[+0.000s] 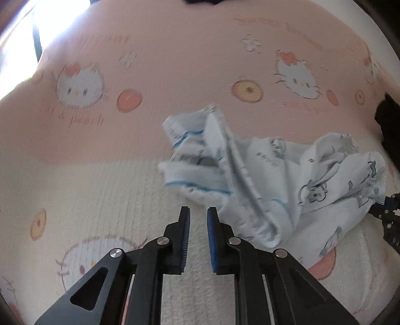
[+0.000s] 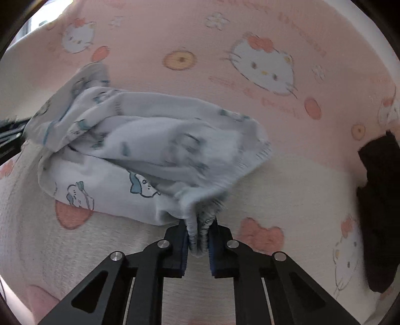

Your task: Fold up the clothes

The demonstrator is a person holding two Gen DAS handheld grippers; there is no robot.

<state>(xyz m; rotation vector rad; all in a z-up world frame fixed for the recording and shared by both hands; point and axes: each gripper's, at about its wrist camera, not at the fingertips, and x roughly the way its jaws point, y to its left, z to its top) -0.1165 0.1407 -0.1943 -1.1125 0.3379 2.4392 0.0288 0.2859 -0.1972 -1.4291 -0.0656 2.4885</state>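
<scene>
A small light-blue garment (image 1: 275, 180) with cartoon prints and blue trim hangs bunched above the bed, blurred by motion. My right gripper (image 2: 198, 232) is shut on a pinched edge of the garment (image 2: 150, 150), which spreads up and left from the jaws. In the left wrist view the right gripper (image 1: 386, 212) shows at the right edge, holding the cloth's far end. My left gripper (image 1: 198, 215) is slightly open with nothing between its pads, just left of and below the hanging cloth.
A pink and cream Hello Kitty bedspread (image 1: 125, 150) covers the whole surface below. A dark piece of clothing (image 2: 380, 200) lies at the right side of the bed. Another dark item (image 1: 200, 2) sits at the far edge. A bright window (image 1: 22, 37) is upper left.
</scene>
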